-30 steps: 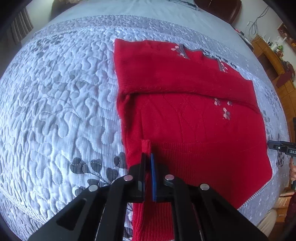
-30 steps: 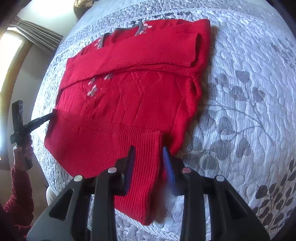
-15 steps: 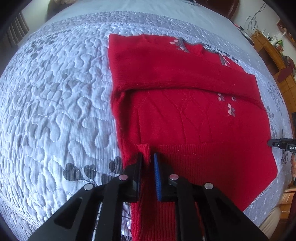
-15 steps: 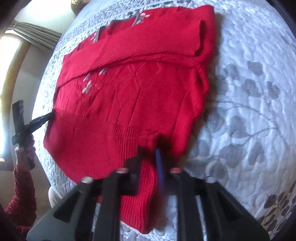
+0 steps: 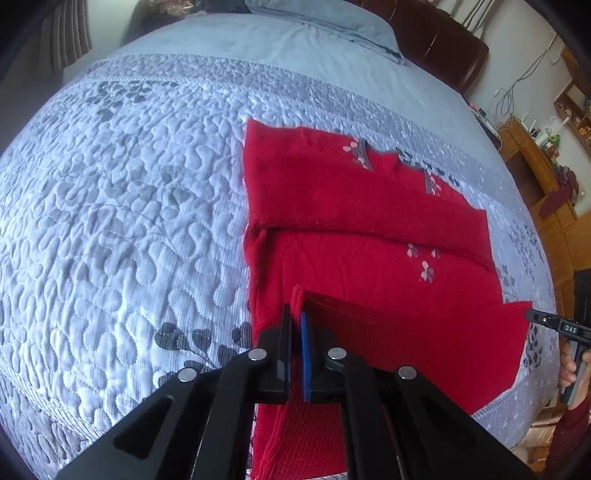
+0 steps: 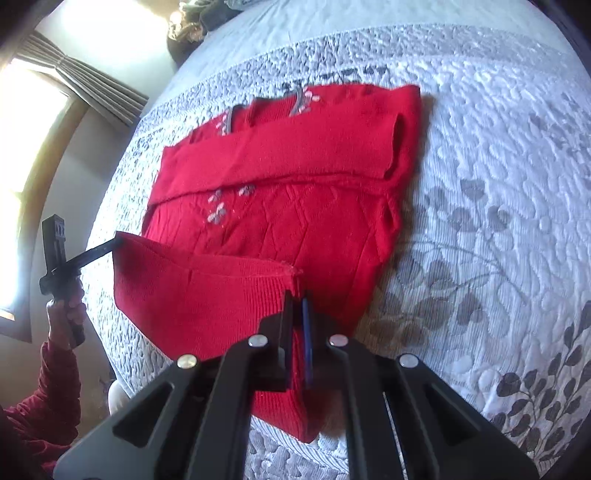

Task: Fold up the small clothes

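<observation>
A red knitted sweater point(image 5: 351, 206) with small flower embroidery lies on the quilted bedspread point(image 5: 129, 221), its sleeves folded across the chest. My left gripper point(image 5: 297, 314) is shut on the hem's left corner. In the right wrist view my right gripper point(image 6: 299, 299) is shut on the hem's right corner of the sweater point(image 6: 295, 221). The ribbed hem hangs lifted off the bed, stretched between the two grips. The right gripper's tip point(image 5: 532, 315) shows at the far hem corner in the left wrist view. The left gripper point(image 6: 118, 240) shows likewise in the right wrist view.
The grey leaf-patterned bedspread point(image 6: 498, 184) spreads wide around the sweater. A pillow point(image 5: 332, 22) and dark headboard point(image 5: 443, 44) lie beyond it, wooden shelves point(image 5: 535, 166) to the right. A curtained window point(image 6: 92, 85) and the person's red-sleeved hand point(image 6: 62, 310) sit left of the bed.
The right gripper's jaws closed onto the hem corner. Both grippers then rose, lifting the hem off the bedspread so it now stands up as a raised flap.
</observation>
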{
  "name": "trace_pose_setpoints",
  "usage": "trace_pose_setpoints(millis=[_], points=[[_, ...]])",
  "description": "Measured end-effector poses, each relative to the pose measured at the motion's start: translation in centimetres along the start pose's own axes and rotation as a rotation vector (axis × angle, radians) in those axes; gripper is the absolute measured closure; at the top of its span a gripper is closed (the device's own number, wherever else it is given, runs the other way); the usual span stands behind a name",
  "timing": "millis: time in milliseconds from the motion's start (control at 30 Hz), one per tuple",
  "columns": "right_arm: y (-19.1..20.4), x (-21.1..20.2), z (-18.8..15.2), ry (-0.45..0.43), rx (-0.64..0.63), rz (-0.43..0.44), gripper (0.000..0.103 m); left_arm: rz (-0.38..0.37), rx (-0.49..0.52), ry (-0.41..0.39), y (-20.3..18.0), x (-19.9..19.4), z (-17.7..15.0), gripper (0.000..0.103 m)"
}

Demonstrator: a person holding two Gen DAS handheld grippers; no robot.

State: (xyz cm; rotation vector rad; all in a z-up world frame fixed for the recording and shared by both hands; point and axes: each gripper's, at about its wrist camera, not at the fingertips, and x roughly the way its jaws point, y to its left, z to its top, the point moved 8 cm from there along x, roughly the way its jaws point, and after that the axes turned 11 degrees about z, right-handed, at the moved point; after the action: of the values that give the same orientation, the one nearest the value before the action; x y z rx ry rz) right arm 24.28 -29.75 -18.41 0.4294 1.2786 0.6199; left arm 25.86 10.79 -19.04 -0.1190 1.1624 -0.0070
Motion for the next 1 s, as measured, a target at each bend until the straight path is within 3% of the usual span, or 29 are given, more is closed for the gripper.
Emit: trace_pose_setpoints(millis=[133,367,600,767,1000], points=[[0.0,-1.3,2.4,-0.051,-0.004,-0.012,0.1,0.01,-0.004,-0.065,-0.7,-1.4,3.1,0.099],[-0.2,-4.0,11.1,-0.143,-0.015,-0.048,0.1,0.05,-0.012,-0.161,-2.4,-2.1,11.9,0.099],[-3.2,-2.0,21.1,-0.164,0.011,-0.136,0.1,0.104,-0.042,-0.186,-3.6,2.7,21.6,0.099],[-8.5,2.6,23.8,-0.11,0.096,-0.199,0.1,0.149,-0.042,-0.096,-4.0,9.7,23.1,0.099],[-13.3,7.6,23.1,-0.029,0.151,-0.271,0.1,0.252,0.014,0.002,-3.7,17.2,21.4,0.098]])
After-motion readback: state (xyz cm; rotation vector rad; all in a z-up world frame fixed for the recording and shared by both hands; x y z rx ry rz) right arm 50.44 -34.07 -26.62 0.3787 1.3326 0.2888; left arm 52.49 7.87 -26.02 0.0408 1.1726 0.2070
